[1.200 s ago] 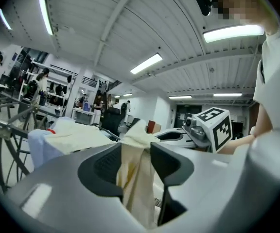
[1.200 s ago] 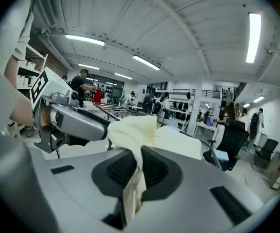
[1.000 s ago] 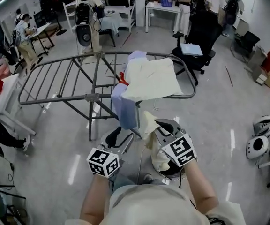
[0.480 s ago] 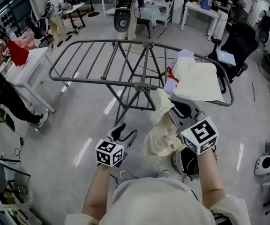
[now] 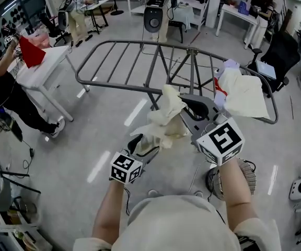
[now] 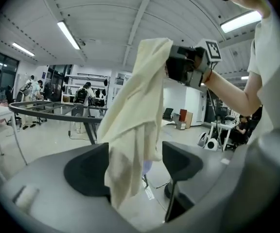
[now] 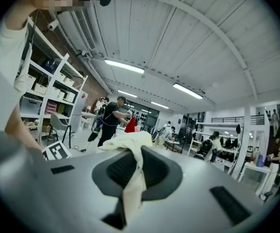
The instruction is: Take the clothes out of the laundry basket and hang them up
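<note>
Right gripper: clamped tight on the cream cloth.
Left gripper: jaws just opened wide, cloth hanging loose between them.
Drying rack: past both grippers.

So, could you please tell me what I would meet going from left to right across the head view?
red cloth → cream garment → hung cream cloth → black office chair
</note>
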Motion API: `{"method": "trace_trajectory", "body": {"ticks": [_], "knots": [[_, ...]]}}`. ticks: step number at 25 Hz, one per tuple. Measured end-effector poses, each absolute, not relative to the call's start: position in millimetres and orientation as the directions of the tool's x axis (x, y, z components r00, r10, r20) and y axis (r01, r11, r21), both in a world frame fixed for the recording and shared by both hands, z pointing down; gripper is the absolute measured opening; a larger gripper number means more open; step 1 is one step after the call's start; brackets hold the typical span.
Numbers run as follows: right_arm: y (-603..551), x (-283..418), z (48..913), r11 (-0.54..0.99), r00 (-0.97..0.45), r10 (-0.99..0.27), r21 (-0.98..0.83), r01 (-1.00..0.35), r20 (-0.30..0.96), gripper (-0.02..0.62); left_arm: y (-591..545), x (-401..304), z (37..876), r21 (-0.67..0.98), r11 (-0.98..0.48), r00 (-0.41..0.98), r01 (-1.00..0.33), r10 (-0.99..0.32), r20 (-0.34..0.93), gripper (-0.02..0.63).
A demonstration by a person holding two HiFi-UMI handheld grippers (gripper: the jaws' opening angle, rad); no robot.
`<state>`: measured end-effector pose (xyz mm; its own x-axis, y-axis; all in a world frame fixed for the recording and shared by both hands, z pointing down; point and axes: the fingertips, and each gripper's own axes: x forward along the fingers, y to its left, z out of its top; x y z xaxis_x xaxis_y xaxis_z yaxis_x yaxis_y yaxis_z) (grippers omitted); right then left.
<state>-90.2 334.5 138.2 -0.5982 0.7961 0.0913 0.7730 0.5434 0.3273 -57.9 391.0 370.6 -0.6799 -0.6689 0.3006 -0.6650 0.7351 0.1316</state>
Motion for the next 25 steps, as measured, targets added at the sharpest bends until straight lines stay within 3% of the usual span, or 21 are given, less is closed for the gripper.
{"method": "trace_trajectory", "body": {"ticks": [5,8,10,17,25], "knots": [[399,-92,126,0.484,-0.533,0.844,0.338,0.807,0.064,0.021,459,-70,392,0.061,0.846,-0.78,-0.53,-0.514,0.358,0.322],[430,-99,122,0.457,-0.518,0.852,0.375,0.806,0.075,0.021,504,-76,387,-0.015,0.891,-0.828,-0.454,-0.416,0.375,0.088],[440,-111,124,0.46,-0.524,0.848,0.382,0.802,0.077,0.021,528,-77,381,-0.024,0.897,-0.838,-0.441,-0.401,0.371,0.031],[456,-177,132,0.493,-0.556,0.826,0.356,0.794,0.095,0.023,610,-97,330,-0.078,0.937,-0.902,-0.341,-0.303,0.307,0.023],[480,-290,124,0.53,-0.589,0.804,0.351,0.772,0.083,0.026,691,-204,236,-0.164,0.961,-0.966,-0.221,-0.194,0.169,0.02]]}}
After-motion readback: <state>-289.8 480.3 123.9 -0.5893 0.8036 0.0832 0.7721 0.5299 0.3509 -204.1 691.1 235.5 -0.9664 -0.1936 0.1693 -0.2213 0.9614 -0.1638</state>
